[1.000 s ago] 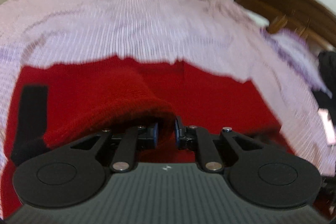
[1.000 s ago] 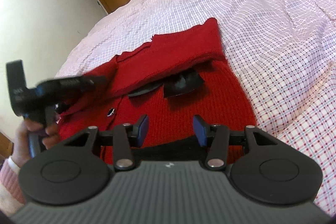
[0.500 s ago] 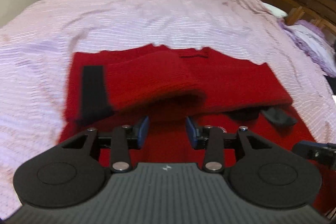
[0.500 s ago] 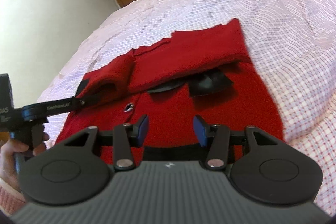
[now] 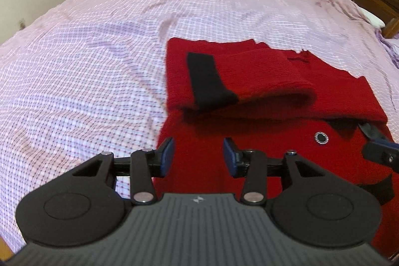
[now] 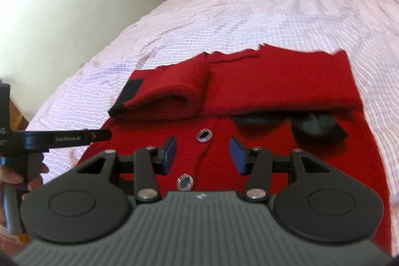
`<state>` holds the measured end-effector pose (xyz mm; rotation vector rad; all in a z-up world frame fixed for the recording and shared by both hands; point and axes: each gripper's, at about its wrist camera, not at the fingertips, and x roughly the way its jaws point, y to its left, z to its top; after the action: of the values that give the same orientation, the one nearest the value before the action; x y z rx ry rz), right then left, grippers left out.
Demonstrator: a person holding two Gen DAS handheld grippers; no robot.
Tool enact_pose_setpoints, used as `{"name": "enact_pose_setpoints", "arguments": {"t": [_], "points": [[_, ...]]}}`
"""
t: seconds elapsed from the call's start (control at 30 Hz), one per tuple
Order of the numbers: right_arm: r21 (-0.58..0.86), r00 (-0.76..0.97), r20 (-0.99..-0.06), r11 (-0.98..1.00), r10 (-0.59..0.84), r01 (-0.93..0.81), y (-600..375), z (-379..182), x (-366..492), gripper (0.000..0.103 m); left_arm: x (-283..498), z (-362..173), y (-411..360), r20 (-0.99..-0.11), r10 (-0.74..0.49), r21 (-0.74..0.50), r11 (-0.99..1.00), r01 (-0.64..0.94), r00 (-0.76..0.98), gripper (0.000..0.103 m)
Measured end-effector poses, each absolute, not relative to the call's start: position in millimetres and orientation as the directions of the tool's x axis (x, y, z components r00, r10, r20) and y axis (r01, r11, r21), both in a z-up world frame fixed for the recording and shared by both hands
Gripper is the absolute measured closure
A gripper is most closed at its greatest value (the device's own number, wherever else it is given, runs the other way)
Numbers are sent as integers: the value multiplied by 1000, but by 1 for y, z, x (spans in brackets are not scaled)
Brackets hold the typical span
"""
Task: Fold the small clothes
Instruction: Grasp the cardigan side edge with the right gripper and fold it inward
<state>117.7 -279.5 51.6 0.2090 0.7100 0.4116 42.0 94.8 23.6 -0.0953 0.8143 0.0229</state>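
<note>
Pink-and-white checked cotton covers the wide bed [image 5: 99, 61], the largest thing in both views, and it is the landmark for all the rest. On that bed, toward its near edge, lies the red knitted cardigan [image 5: 261, 141] flat and front-up, its two sleeves folded across the chest. The left sleeve [image 5: 249, 76], doubled over itself, rests on the cardigan's upper part, and its black ribbed cuff [image 5: 207, 76] points toward the near edge of the bed. The right sleeve [image 6: 279, 84] lies across the chest beside it, with its dark cuff [image 6: 316, 126] showing from under the fold. Below the sleeves, down the cardigan's middle, sit two round dark buttons with pale rims [image 6: 204, 135].

The left gripper [image 5: 198, 153] hovers above the cardigan's lower left edge, its jaws spread apart and holding nothing. The right gripper [image 6: 203, 153] hangs over the button line, likewise spread wide and empty. A hand [image 6: 15, 181] grips the left tool's handle beyond the bed's left side.
</note>
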Motion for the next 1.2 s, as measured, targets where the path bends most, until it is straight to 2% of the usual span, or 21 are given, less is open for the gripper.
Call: {"name": "enact_pose_setpoints", "arguments": {"t": [0.17, 0.2, 0.27, 0.43, 0.73, 0.77, 0.83, 0.87, 1.0, 1.2], "points": [[225, 685, -593, 904, 422, -363, -247, 58, 136, 51, 43, 24, 100, -728, -7, -79, 994, -73, 685, 54], [191, 692, -595, 908, 409, -372, -240, 59, 140, 39, 43, 25, 101, -728, -9, -82, 994, -74, 686, 54], [116, 716, -588, 915, 378, -387, -226, 61, 147, 30, 43, 25, 104, -727, -15, -93, 993, -77, 687, 54], [-86, 760, -558, 888, 333, -453, -190, 62, 164, 30, 43, 24, 107, -722, -24, -109, 991, -79, 692, 54], [-257, 768, -535, 798, 351, -544, -138, 42, 176, 31, 48, 15, 116, -728, -29, -133, 986, -100, 685, 54], [-271, 765, -543, 791, 346, -549, -133, 39, 179, 38, 49, 13, 117, -730, -32, -138, 985, -102, 682, 54], [-290, 771, -550, 792, 321, -537, -127, 34, 185, 65, 49, 10, 117, -733, -31, -140, 985, -105, 680, 54], [-285, 774, -551, 801, 313, -527, -127, 34, 188, 86, 49, 9, 117, -732, -28, -135, 985, -105, 681, 54], [-110, 770, -531, 872, 354, -476, -149, 46, 197, 90, 51, 9, 117, -724, -30, -133, 986, -98, 689, 54], [8, 870, -420, 960, 259, -282, -207, 77, 197, 91, 61, 9, 115, -726, -12, -117, 987, -107, 688, 54]]}}
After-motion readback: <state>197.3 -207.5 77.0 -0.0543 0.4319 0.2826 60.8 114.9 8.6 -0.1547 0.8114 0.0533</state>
